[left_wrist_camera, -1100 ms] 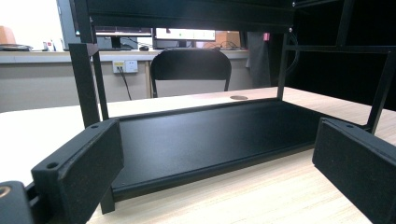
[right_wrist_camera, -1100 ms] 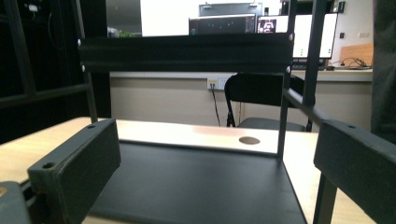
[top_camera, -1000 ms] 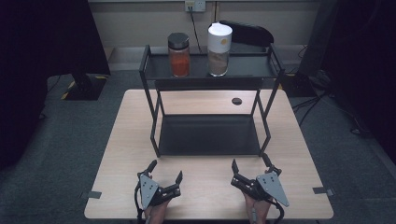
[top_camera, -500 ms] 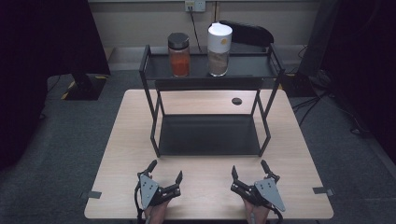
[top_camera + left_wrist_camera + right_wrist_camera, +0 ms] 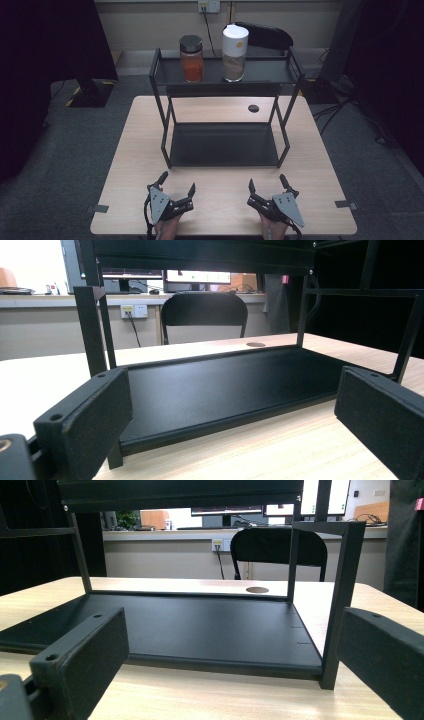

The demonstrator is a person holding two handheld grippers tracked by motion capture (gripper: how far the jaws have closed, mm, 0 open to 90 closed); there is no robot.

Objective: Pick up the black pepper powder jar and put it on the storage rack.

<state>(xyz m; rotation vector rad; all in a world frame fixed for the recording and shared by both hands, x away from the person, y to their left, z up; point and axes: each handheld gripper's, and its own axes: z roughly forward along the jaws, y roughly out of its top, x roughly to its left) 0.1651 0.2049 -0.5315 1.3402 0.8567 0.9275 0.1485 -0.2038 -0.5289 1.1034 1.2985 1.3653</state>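
Here you hold both tongs low at the near edge of the worktop (image 5: 140, 130), one in each hand. The left tongs (image 5: 176, 183) have their jaws spread well apart and hold nothing; in the left gripper view the two black jaws stand at the far left and far right, with the lower shelf (image 5: 225, 385) of the black rack (image 5: 161, 105) between them. The right tongs (image 5: 267, 181) are spread apart in the same way and are also empty; in the right gripper view the front right post (image 5: 342, 600) of the rack stands just inside the right jaw.

The rack stands on the middle of the worktop, a little in front of both tongs and not touching them. Its lower shelf lies flat on the wood and is bare. On its upper shelf (image 5: 270, 75) stand two containers, both upright and near each other but apart. The left one is a jar (image 5: 191, 58) with a dark lid and orange-red contents. The right one is a taller canister (image 5: 235, 46) with a white top; its lower part seems to hold something brownish, but the high view is too small to tell what it is. Both containers are well apart from your tongs.

Behind the rack, a small dark round hole (image 5: 253, 108) shows in the worktop. Beyond the far edge stands a black chair (image 5: 277, 547).
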